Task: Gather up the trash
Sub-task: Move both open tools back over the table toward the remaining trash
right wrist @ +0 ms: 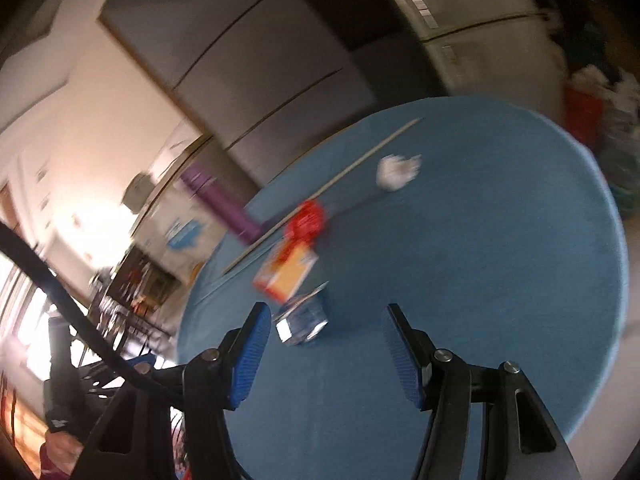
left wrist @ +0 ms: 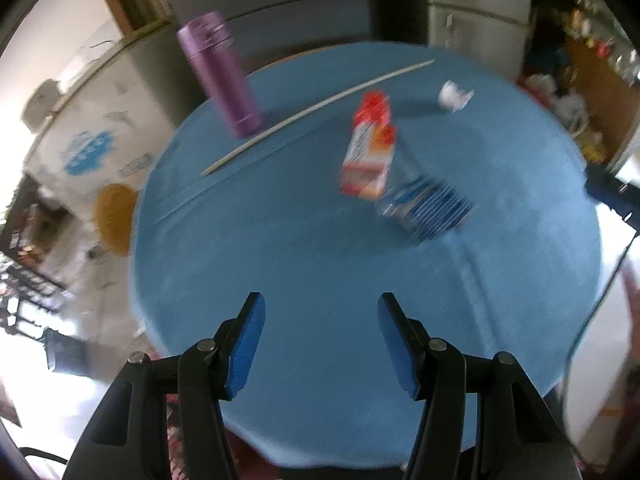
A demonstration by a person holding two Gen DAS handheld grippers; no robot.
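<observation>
A round table with a blue cloth (left wrist: pixel 304 248) carries the trash. A red and orange carton (left wrist: pixel 368 148) stands near the middle, and it also shows in the right wrist view (right wrist: pixel 290 268). A crushed clear bottle with a blue label (left wrist: pixel 424 206) lies beside it, and it also shows in the right wrist view (right wrist: pixel 302 322). A crumpled white paper (left wrist: pixel 452 96) lies at the far side, also in the right wrist view (right wrist: pixel 394 172). My left gripper (left wrist: pixel 322 316) is open and empty above the near table edge. My right gripper (right wrist: pixel 324 328) is open and empty, just short of the bottle.
A purple flask (left wrist: pixel 220 76) stands at the far left of the table, with a long pale stick (left wrist: pixel 316 110) lying beside it. Grey cabinets (right wrist: pixel 256 56) and a fridge (left wrist: pixel 476 4) stand behind the table. Both views are blurred.
</observation>
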